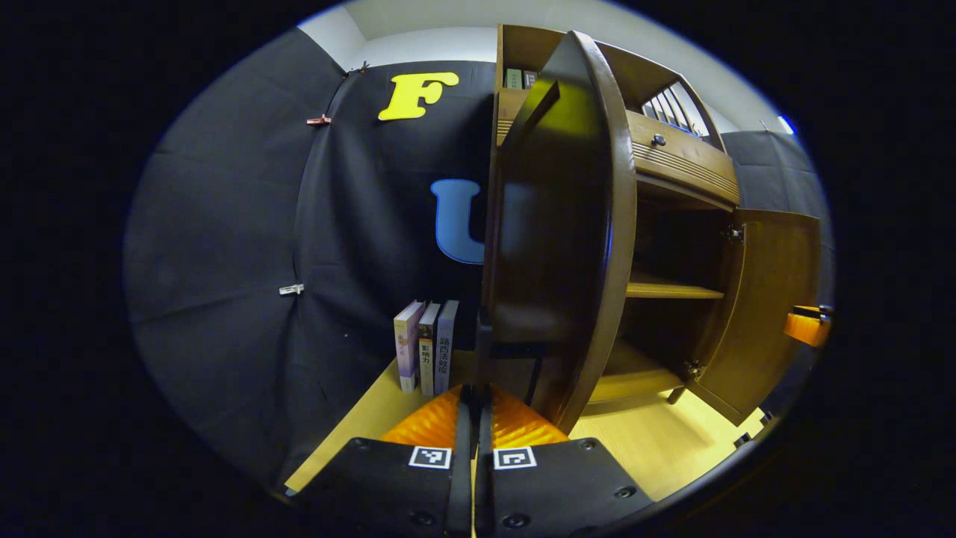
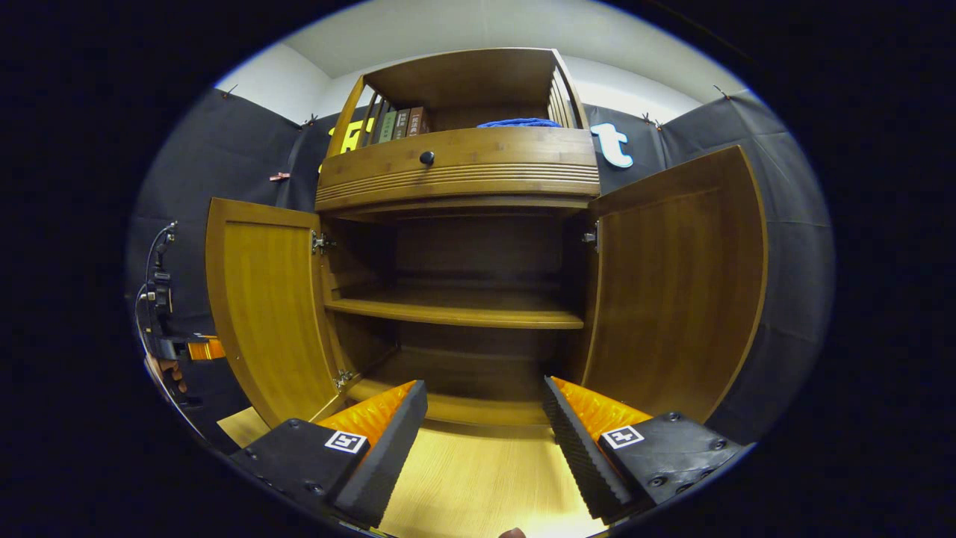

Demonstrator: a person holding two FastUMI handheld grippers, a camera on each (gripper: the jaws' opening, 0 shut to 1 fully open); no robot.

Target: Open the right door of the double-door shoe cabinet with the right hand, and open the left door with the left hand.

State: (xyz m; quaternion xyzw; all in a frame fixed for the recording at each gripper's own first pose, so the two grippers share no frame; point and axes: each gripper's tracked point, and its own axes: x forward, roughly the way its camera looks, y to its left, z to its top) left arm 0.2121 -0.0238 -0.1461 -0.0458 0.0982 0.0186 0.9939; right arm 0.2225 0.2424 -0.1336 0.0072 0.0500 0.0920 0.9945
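The shoe cabinet (image 2: 463, 224) stands at twelve o'clock, left door (image 2: 265, 314) and right door (image 2: 672, 284) both swung wide. The right gripper (image 2: 484, 426) hangs spread apart; the left gripper (image 1: 473, 418) is pressed together, nothing visibly between its fingers.

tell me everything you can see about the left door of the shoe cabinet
The left door is a framed panel of glossy, warm brown wood, hinged top and bottom to the cabinet. It stands upright, swung wide open. In the left gripper view its edge sits right ahead of the left tool, whose fingers look closed.
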